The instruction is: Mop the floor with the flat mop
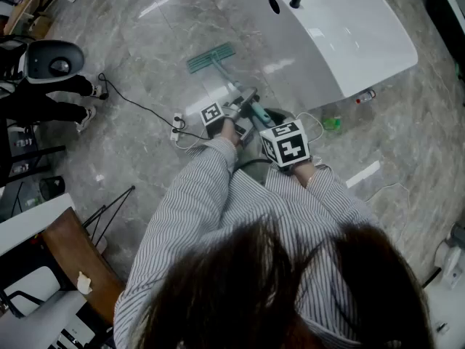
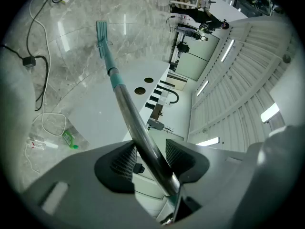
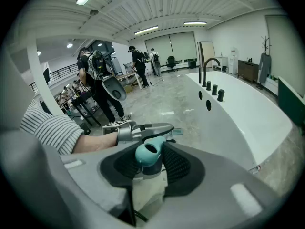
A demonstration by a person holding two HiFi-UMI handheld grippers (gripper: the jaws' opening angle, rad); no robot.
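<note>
Two grippers on the flat mop [image 1: 227, 77]: left gripper [image 2: 147, 157] clamps its steel shaft [image 2: 125, 109], right gripper [image 3: 148, 162] clasps the teal end cap [image 3: 147, 151]. Mop head [image 1: 211, 57] rests on marble floor [image 1: 138, 42], upper centre, beside the white bathtub [image 1: 341, 35].

The flat mop [image 1: 211, 57] is teal, the floor [image 1: 145, 42] grey marbled, the sleeve [image 1: 195, 198] white with dark pinstripes.

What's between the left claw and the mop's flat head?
Only the mop's own pole, silver then teal, clearest in the left gripper view.
</note>
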